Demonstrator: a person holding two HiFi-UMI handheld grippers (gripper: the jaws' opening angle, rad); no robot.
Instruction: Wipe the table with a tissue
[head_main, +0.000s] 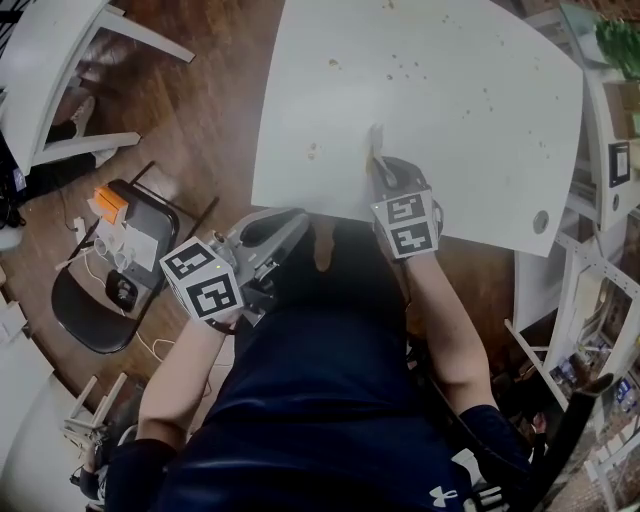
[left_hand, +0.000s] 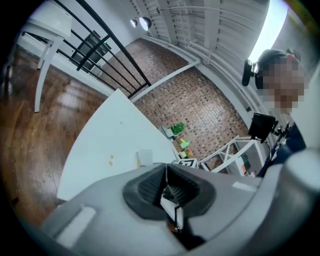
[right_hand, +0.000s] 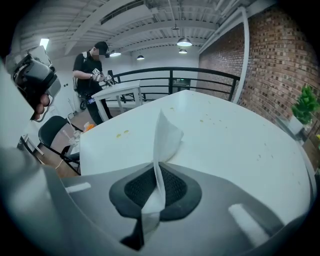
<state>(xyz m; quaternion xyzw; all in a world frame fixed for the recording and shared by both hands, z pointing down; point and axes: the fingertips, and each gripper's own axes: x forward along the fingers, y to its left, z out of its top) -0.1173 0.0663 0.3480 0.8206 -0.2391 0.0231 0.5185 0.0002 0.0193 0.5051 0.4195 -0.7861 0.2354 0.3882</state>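
Under Armour logo (head_main: 443, 496); pinched tissue (right_hand: 165, 137)

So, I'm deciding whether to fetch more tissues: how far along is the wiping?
Done: the right gripper is shut on the tissue. In hand: the tissue is over the table near its front edge, beside the yellowish spots. Left: those spots and the scattered specks farther out look unwiped, so nearly everything. The left gripper is shut, off the table.

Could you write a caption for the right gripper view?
Right hand-held gripper, shut on a white tissue, over the spotted table.
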